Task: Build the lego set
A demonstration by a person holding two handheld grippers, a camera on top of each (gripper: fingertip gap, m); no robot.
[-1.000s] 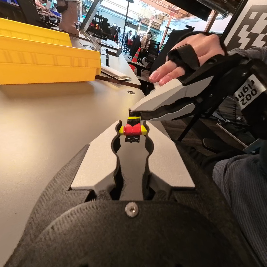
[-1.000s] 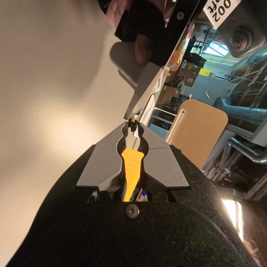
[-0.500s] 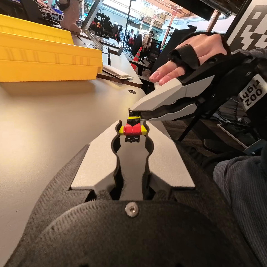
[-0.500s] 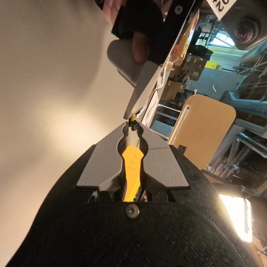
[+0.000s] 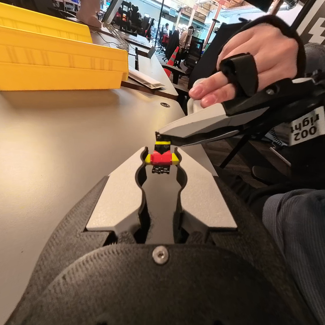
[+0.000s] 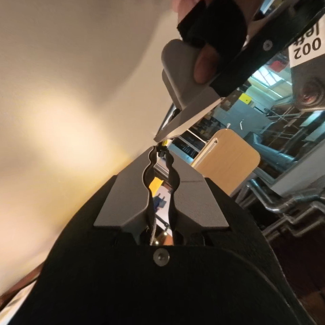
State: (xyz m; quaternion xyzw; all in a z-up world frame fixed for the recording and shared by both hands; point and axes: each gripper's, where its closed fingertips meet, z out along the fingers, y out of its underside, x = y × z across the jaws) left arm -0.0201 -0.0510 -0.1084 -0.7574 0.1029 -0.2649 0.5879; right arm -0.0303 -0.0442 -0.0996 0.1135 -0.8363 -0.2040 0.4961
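Observation:
My left gripper (image 5: 161,157) is shut on a small lego build (image 5: 161,158) with a red body, yellow side pieces, black feet and a black top with a yellow stripe, held above the table's right edge. My right gripper (image 5: 162,139) comes in from the right, its tips closed on the black piece (image 5: 159,136) at the build's top. In the right wrist view my right gripper (image 6: 161,151) pinches the same black and yellow piece (image 6: 162,149), and a left finger (image 6: 182,126) reaches down to it from above.
Two yellow bins (image 5: 58,59) stand at the back left on the beige table (image 5: 52,140). A flat packet (image 5: 146,80) lies behind them. The table edge runs just right of the grippers, with chairs and an orange cone (image 5: 173,59) beyond. A person's leg (image 5: 295,228) is at the right. The grippers are tip to tip, or close to it.
Both grippers have tilted and shifted together while staying on the build. In the right wrist view the scene has rolled and the left gripper now sits higher and more to the right.

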